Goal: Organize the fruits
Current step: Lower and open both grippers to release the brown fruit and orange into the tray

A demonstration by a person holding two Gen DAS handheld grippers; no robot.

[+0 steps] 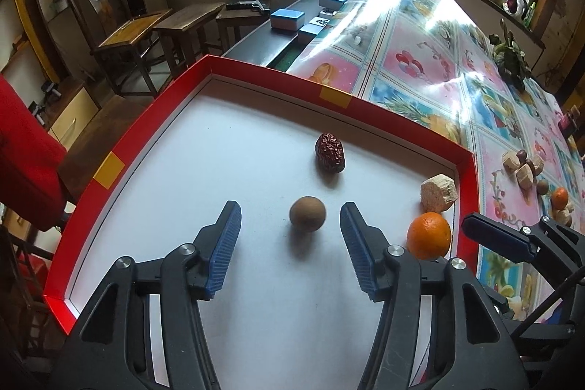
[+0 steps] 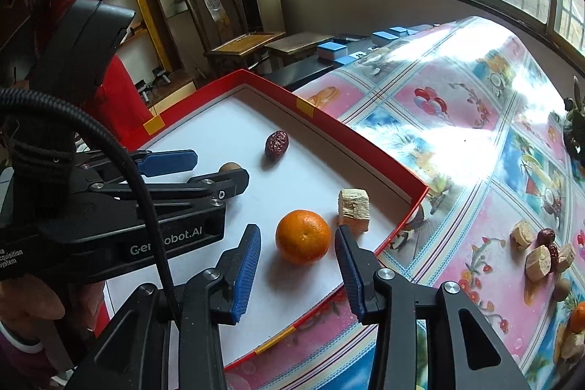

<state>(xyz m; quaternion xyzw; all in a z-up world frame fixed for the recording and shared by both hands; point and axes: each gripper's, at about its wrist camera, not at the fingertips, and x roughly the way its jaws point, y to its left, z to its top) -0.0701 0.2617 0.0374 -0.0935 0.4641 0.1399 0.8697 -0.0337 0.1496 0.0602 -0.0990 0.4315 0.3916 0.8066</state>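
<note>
A red-rimmed white tray (image 1: pixel 109 167) holds a brown round fruit (image 1: pixel 307 213), a dried red date (image 1: pixel 330 152), a pale cut chunk (image 1: pixel 437 195) and an orange (image 1: pixel 429 235). My left gripper (image 1: pixel 290 220) is open, low over the tray, with the brown fruit lying free between its fingertips. My right gripper (image 2: pixel 298 243) is open, its fingertips either side of the orange (image 2: pixel 302 236), not touching it. The date (image 2: pixel 276 143), the chunk (image 2: pixel 353 210) and the tray (image 2: pixel 365 130) show there too. The left gripper (image 2: pixel 215 170) partly hides the brown fruit (image 2: pixel 230 167).
More fruits lie loose on the flowered tablecloth at right: pale chunks (image 2: pixel 537 262), dates (image 2: pixel 546 236), a small orange (image 1: pixel 559 198). Blue boxes (image 1: pixel 287 18) sit on a dark table behind the tray. Wooden chair and stools stand at the back left. A plant (image 1: pixel 510 57) sits far right.
</note>
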